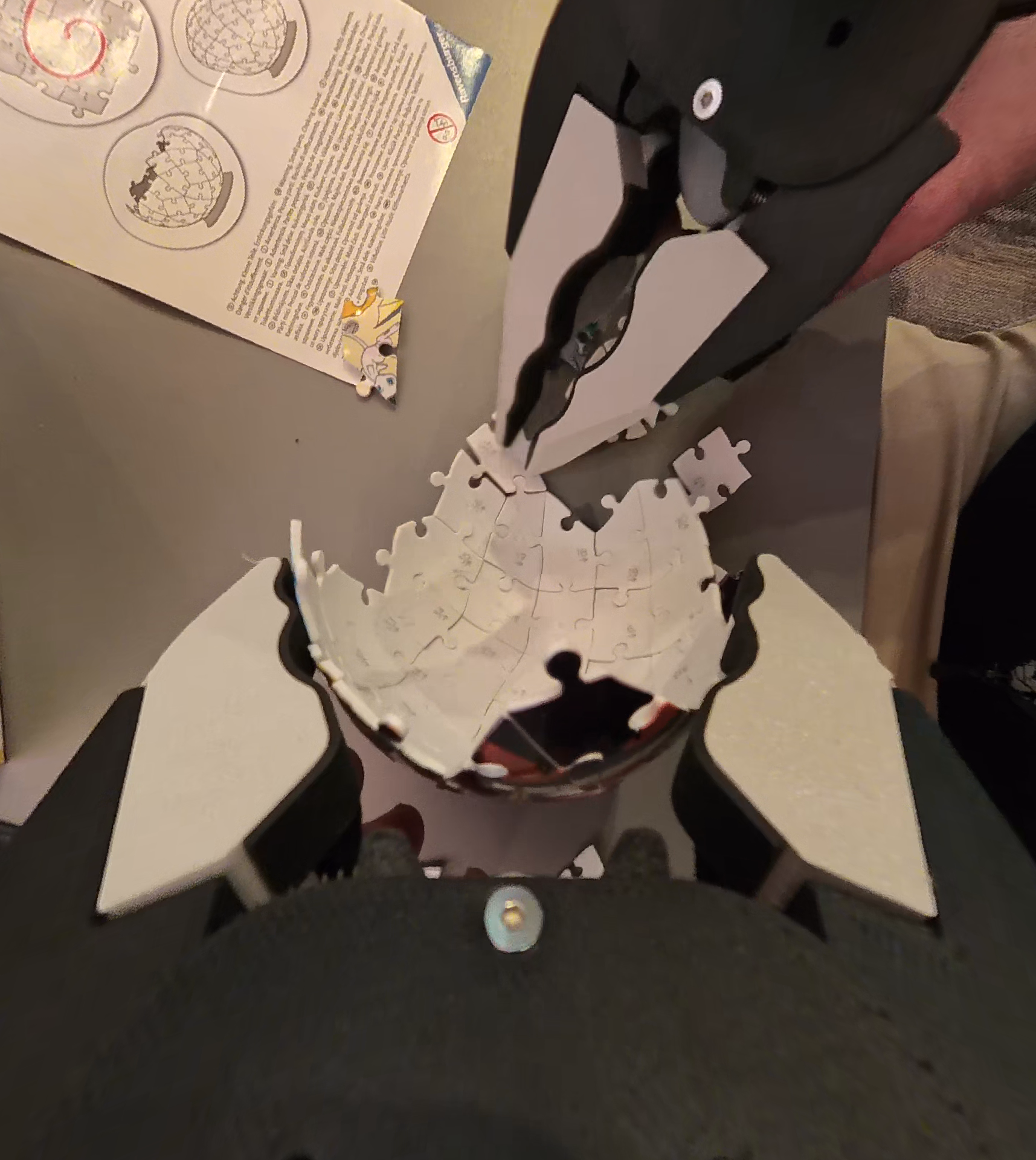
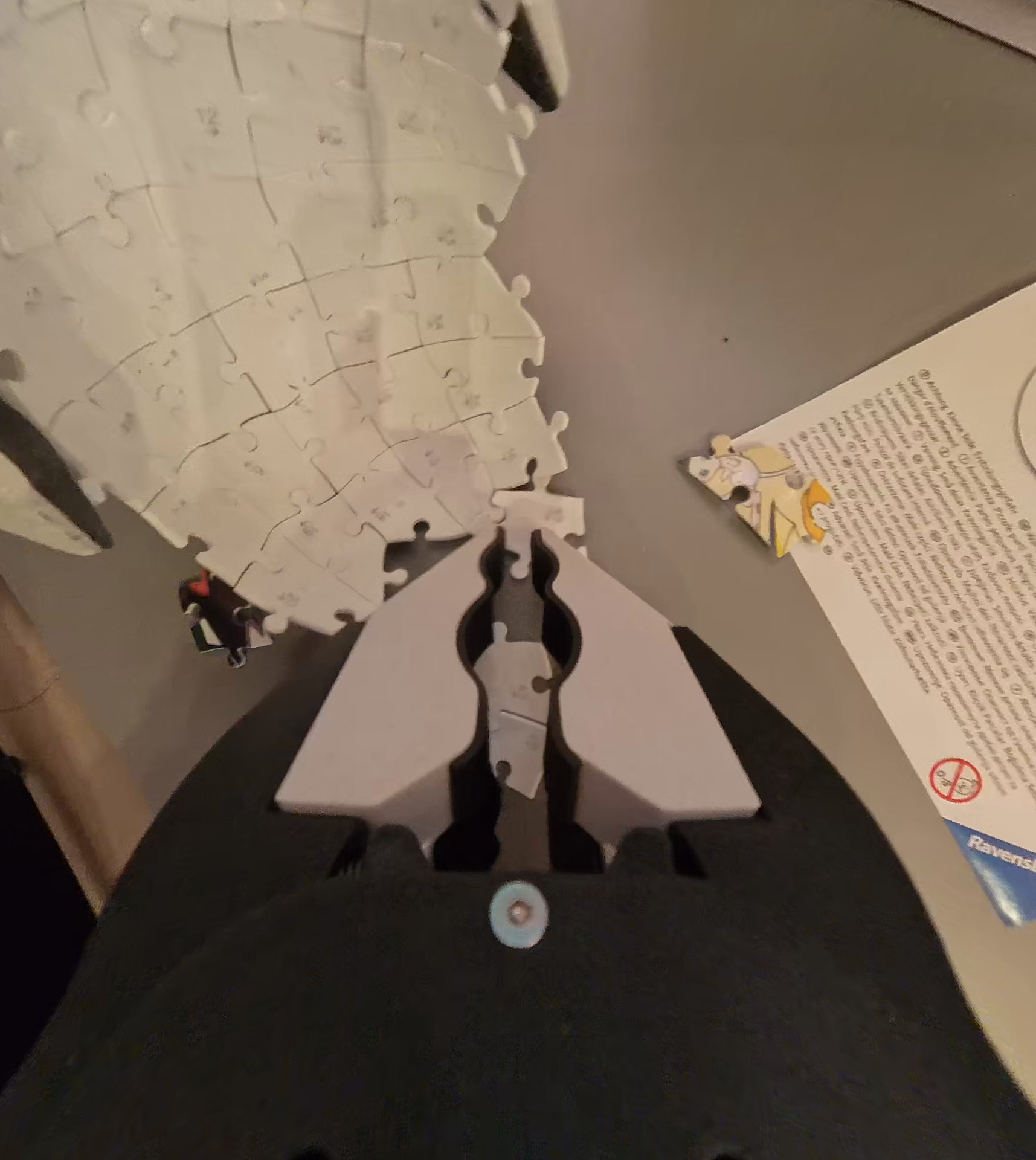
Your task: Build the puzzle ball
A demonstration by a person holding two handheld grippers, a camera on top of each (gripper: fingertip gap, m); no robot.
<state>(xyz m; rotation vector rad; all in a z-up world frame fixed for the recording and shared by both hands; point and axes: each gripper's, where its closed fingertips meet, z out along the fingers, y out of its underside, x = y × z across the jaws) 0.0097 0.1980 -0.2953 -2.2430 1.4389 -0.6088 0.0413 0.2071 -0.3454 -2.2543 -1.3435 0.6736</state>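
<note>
- The half-built puzzle ball (image 1: 540, 602) sits in the middle of the left wrist view. My left gripper (image 1: 512, 621) is spread wide around it, and its two pads press the shell on both sides.
- I judge the shell to be light and thin and to bend easily; the joints between pieces can pop open. So I want only a soft squeeze on the closed lower part, not on the jagged rim.
- My right gripper (image 2: 518, 546) is almost closed and pinches one loose piece (image 2: 540, 511) at its tab, at the centre of the right wrist view. The piece touches the rim of the ball.
- The piece looks stiff but smooth, so it can slip or turn between the pads.
- Another piece (image 1: 374, 345) lies on the instruction sheet (image 1: 201, 157), in the upper left of the left wrist view, on the grey worktop (image 1: 157, 502).
</note>
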